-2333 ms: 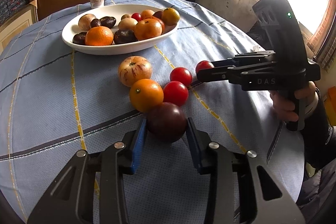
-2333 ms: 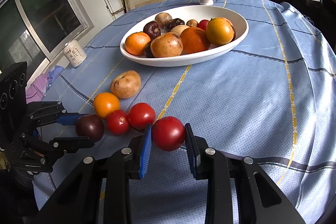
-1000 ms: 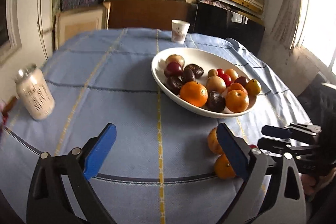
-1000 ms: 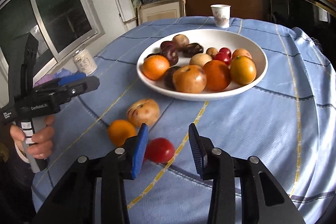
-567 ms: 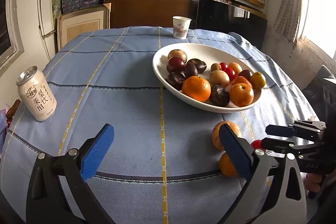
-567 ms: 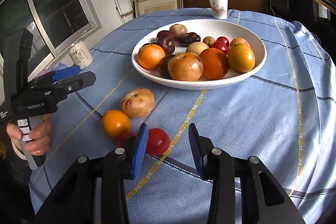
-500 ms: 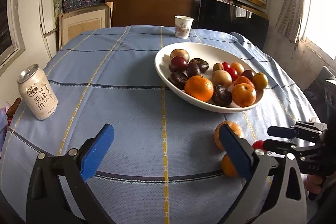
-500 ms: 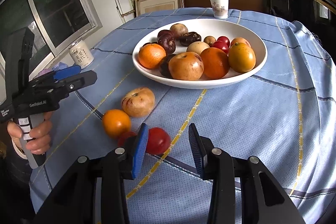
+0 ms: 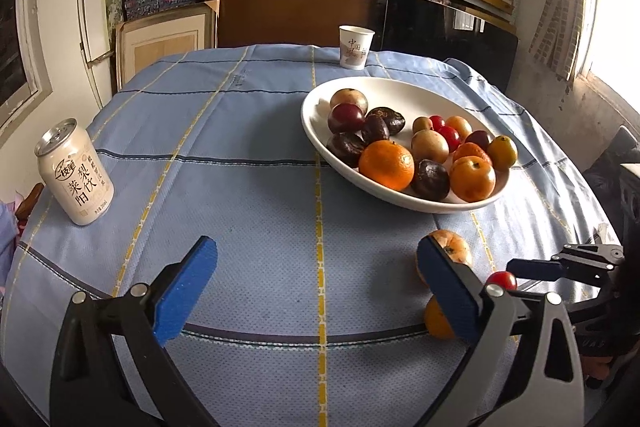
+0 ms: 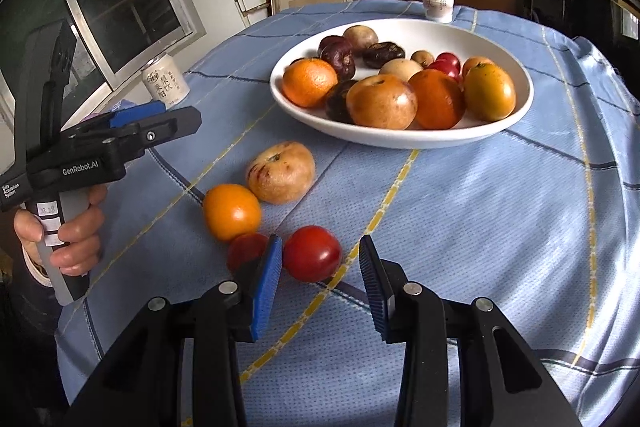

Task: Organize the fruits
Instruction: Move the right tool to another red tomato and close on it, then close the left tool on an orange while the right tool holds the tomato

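A white bowl [image 10: 520,115] holds several fruits; it also shows in the left wrist view [image 9: 320,139]. Loose on the blue cloth lie a red tomato [image 10: 312,253], a second red tomato [image 10: 245,249] partly behind a finger, an orange [image 10: 231,211] and a pale peach [image 10: 282,171]. My right gripper [image 10: 320,271] is open, its jaws on either side of the first tomato and just short of it. My left gripper [image 9: 316,291] is wide open and empty, held up over bare cloth, left of the loose fruit [image 9: 456,251]. It also shows in the right wrist view [image 10: 160,123].
A drink can [image 9: 74,173] stands at the table's left edge. A paper cup [image 9: 355,47] stands at the far edge behind the bowl. Shelves of boxes and a dark screen lie beyond the table. A window is at the left in the right wrist view.
My left gripper opened wide, let go of the dark plum, rose and swung left. My right gripper released its tomato, pulled back, then edged toward a tomato on the cloth.
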